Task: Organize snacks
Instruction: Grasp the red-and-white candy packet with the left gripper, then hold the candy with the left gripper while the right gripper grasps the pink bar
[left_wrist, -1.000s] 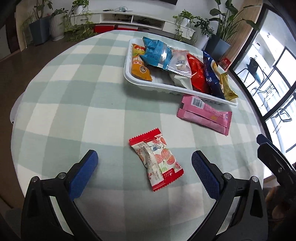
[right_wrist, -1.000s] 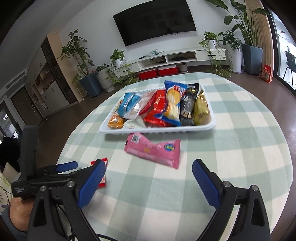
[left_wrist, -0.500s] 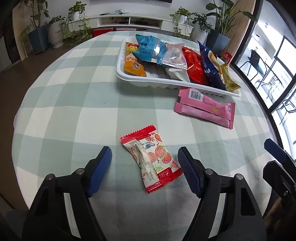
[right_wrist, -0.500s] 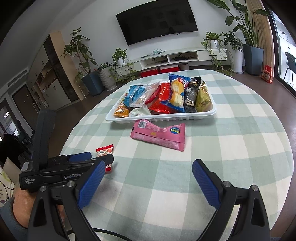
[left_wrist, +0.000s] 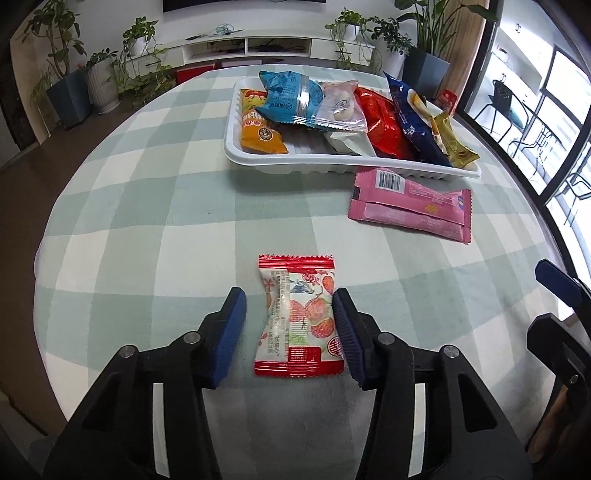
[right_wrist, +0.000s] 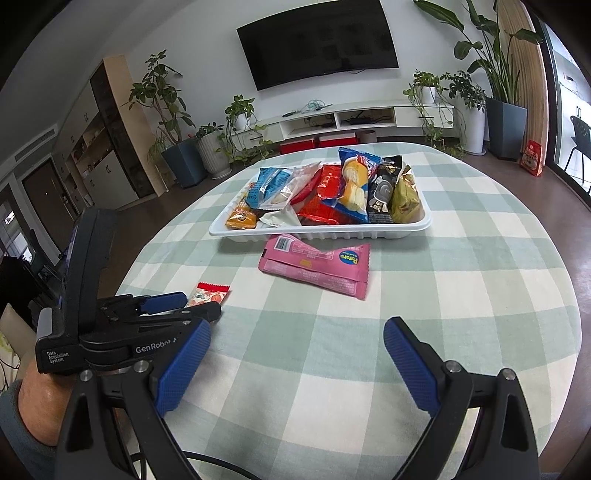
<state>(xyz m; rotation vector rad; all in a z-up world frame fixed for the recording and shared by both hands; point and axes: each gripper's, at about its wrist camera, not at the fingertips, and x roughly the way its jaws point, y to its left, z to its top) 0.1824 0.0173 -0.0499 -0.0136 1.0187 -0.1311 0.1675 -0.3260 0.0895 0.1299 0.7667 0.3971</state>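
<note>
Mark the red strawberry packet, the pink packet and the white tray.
red strawberry packet (left_wrist: 298, 317): left wrist view, wrapper's middle.
pink packet (right_wrist: 317, 266): right wrist view, centre of its face.
white tray (right_wrist: 332, 233): right wrist view, near wall.

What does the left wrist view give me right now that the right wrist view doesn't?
Only left wrist: the red snack whole, lying between the left tool's pads; the right-hand pad touches the wrapper, the other is apart.
Only right wrist: the right tool open over bare cloth, the TV, and the left tool from the side hiding most of the red snack.
Both: the tray of snacks and the pink pack in front of it.
</note>
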